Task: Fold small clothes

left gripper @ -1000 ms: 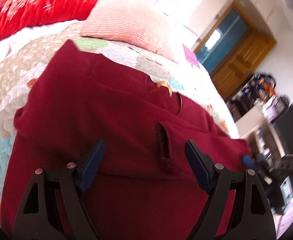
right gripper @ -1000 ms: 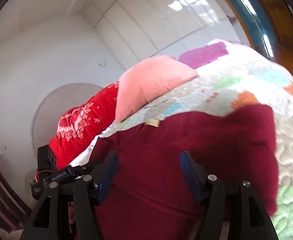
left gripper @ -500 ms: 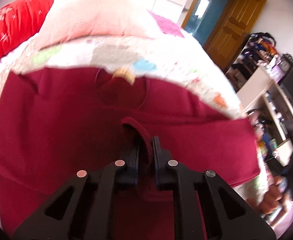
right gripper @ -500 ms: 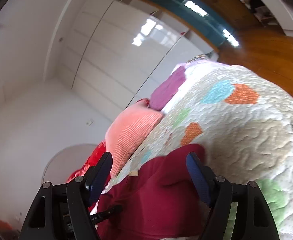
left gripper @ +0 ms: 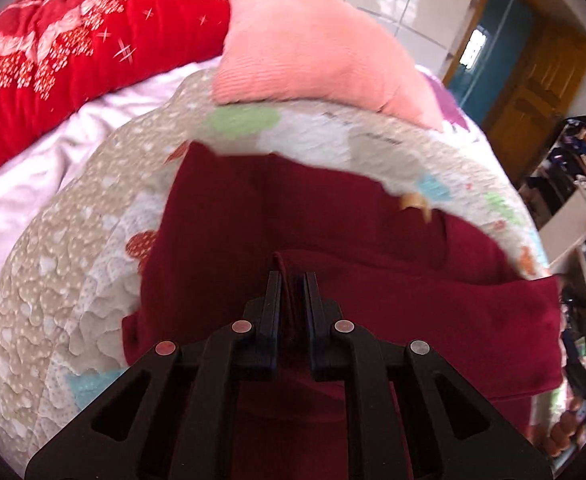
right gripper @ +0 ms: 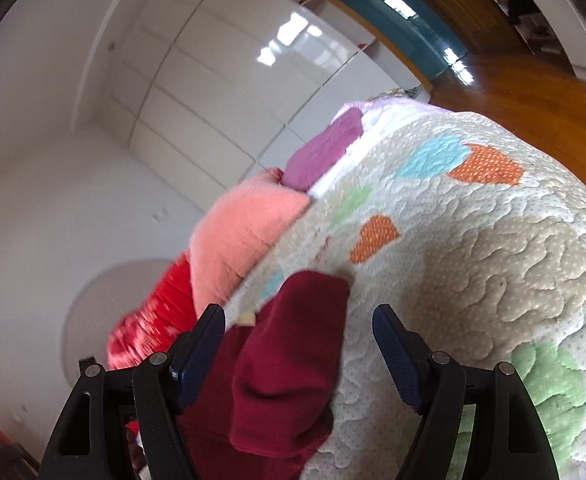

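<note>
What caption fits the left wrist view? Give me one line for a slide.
Left hand-held gripper pinches a raised fold of the dark red garment on the patchwork quilt, pink pillow behind.

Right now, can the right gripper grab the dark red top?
Probably yes. The right gripper is open, and a fold of the top lies between its fingers with nothing in the way. The left gripper already pinches another fold.

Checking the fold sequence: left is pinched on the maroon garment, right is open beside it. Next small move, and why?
Probably lift the left gripper and carry its pinched ridge of the maroon garment over toward the collar tag. Its jaws are shut on the cloth, while the right gripper stands open, gripping nothing, with only a loose garment end lying between its pads on the quilt.
</note>
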`<state>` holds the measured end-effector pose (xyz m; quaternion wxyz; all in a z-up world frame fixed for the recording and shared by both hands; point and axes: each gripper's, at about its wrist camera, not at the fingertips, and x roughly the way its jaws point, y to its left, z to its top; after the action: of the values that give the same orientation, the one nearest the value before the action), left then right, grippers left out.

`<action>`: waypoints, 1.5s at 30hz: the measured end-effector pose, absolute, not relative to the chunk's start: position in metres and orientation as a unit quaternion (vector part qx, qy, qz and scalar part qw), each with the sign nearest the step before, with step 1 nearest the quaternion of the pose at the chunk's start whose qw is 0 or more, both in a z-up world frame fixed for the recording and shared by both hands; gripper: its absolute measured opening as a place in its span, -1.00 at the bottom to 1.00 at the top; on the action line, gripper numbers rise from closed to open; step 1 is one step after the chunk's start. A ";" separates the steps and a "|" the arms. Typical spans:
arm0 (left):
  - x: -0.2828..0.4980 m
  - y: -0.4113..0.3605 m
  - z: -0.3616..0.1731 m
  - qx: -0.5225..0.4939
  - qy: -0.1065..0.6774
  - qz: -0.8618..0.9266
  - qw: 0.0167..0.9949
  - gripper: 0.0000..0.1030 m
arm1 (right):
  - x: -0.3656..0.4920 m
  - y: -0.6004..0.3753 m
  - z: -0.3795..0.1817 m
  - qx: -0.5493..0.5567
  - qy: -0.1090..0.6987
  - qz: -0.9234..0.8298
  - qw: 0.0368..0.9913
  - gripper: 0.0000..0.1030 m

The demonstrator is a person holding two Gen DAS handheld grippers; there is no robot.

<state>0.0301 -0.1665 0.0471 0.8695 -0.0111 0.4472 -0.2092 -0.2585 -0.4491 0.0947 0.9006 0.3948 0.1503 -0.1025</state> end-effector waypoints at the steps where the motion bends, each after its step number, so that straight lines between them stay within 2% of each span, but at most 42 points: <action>1: 0.031 -0.164 0.045 -0.013 0.448 -0.204 0.870 -0.83 | -0.251 -0.443 0.095 0.384 0.169 -0.097 0.903 0.44; 5: 0.035 -0.159 0.055 -0.016 0.428 -0.206 0.880 -0.83 | -0.235 -0.429 0.093 0.352 0.224 -0.105 0.902 0.43; 6: 0.036 -0.159 0.056 -0.016 0.430 -0.208 0.879 -0.83 | -0.234 -0.426 0.094 0.336 0.231 -0.117 0.905 0.36; 8: 0.038 -0.158 0.052 -0.019 0.442 -0.218 0.870 -0.83 | -0.226 -0.420 0.098 0.309 0.246 -0.138 0.908 0.26; 12: 0.036 -0.153 0.048 -0.047 0.472 -0.236 0.848 -0.79 | -0.220 -0.416 0.096 0.305 0.259 -0.143 0.905 0.24; 14: 0.036 -0.150 0.049 -0.060 0.482 -0.244 0.839 -0.44 | -0.221 -0.415 0.092 0.306 0.257 -0.139 0.906 0.24; 15: 0.036 -0.148 0.049 -0.068 0.485 -0.245 0.836 -0.09 | -0.223 -0.416 0.090 0.310 0.254 -0.137 0.906 0.24; 16: 0.035 -0.146 0.049 -0.079 0.485 -0.245 0.836 0.09 | -0.224 -0.417 0.089 0.314 0.252 -0.134 0.906 0.24; 21: 0.034 -0.150 0.045 -0.091 0.482 -0.237 0.838 0.10 | -0.234 -0.424 0.087 0.336 0.235 -0.124 0.903 0.24; 23: 0.029 -0.161 0.043 -0.059 0.478 -0.237 0.844 0.08 | -0.234 -0.424 0.087 0.331 0.237 -0.124 0.905 0.24; 24: 0.027 -0.168 0.041 -0.041 0.478 -0.239 0.844 -0.20 | -0.233 -0.424 0.086 0.329 0.239 -0.124 0.905 0.24; 25: 0.026 -0.175 0.039 -0.021 0.479 -0.238 0.844 -0.69 | -0.233 -0.423 0.086 0.327 0.240 -0.124 0.906 0.24; 26: 0.025 -0.181 0.038 -0.001 0.477 -0.231 0.848 -0.81 | -0.232 -0.423 0.086 0.324 0.241 -0.125 0.906 0.24; 28: 0.025 -0.185 0.046 0.006 0.462 -0.241 0.853 -0.84 | -0.232 -0.424 0.086 0.320 0.241 -0.140 0.906 0.18; 30: 0.027 -0.182 0.060 0.001 0.445 -0.240 0.863 -0.88 | -0.231 -0.426 0.088 0.322 0.241 -0.160 0.901 -0.33; 32: 0.031 -0.171 0.074 -0.016 0.426 -0.231 0.875 -0.91 | -0.226 -0.425 0.092 0.315 0.251 -0.165 0.900 -0.46; 36: 0.042 -0.156 0.071 -0.011 0.433 -0.202 0.878 -0.91 | -0.208 -0.412 0.103 0.274 0.273 -0.157 0.909 -0.47; 40: 0.046 -0.152 0.045 -0.005 0.462 -0.184 0.868 -0.91 | -0.154 -0.405 0.078 0.197 0.398 -0.179 0.878 -0.47; 45: 0.044 -0.148 0.039 -0.001 0.458 -0.190 0.869 -0.91 | -0.165 -0.393 0.097 0.162 0.389 -0.191 0.886 -0.48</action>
<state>0.0441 -0.1484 0.0388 0.8685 -0.0010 0.4580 -0.1896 -0.1648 -0.3928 0.0973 0.8864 0.1623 0.3893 -0.1911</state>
